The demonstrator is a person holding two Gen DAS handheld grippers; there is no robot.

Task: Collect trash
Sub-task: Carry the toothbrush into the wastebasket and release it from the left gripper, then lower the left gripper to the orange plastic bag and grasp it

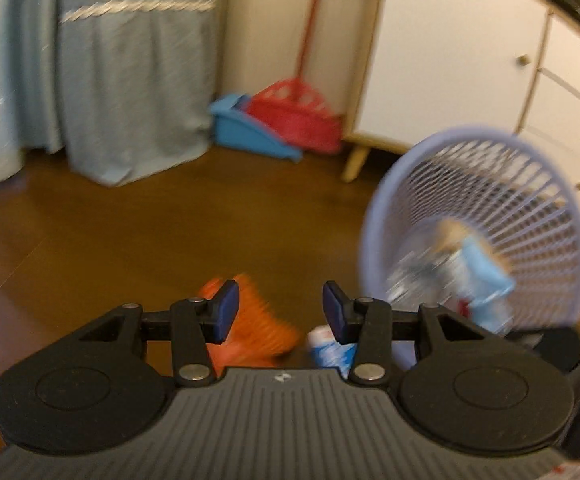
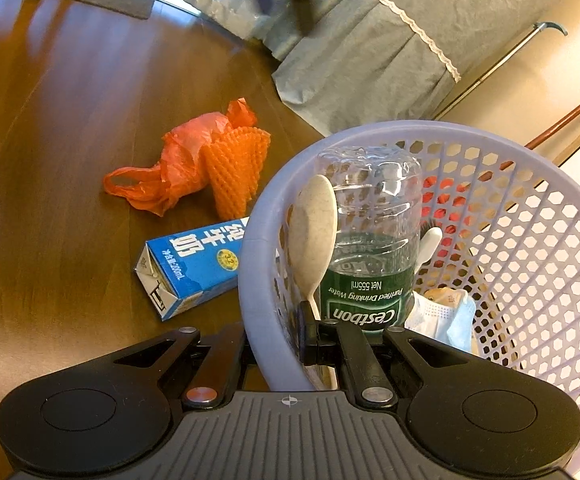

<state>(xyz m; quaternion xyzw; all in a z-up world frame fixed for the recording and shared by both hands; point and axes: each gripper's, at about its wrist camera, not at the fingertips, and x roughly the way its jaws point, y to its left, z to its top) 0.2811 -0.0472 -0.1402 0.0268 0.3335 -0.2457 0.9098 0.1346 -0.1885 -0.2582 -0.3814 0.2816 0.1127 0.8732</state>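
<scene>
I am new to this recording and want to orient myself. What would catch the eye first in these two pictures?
Most striking is the lilac mesh basket, gripped at its near rim by the right gripper, with a clear water bottle standing upside down inside. On the brown floor left of it lie an orange plastic bag and a blue milk carton. The left gripper hangs open above them.

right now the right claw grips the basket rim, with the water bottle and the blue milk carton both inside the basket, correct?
Not quite. The right wrist view shows the blue milk carton lying on the floor beside the basket, not inside. The water bottle is inside, and the right claw does grip the rim.
</scene>
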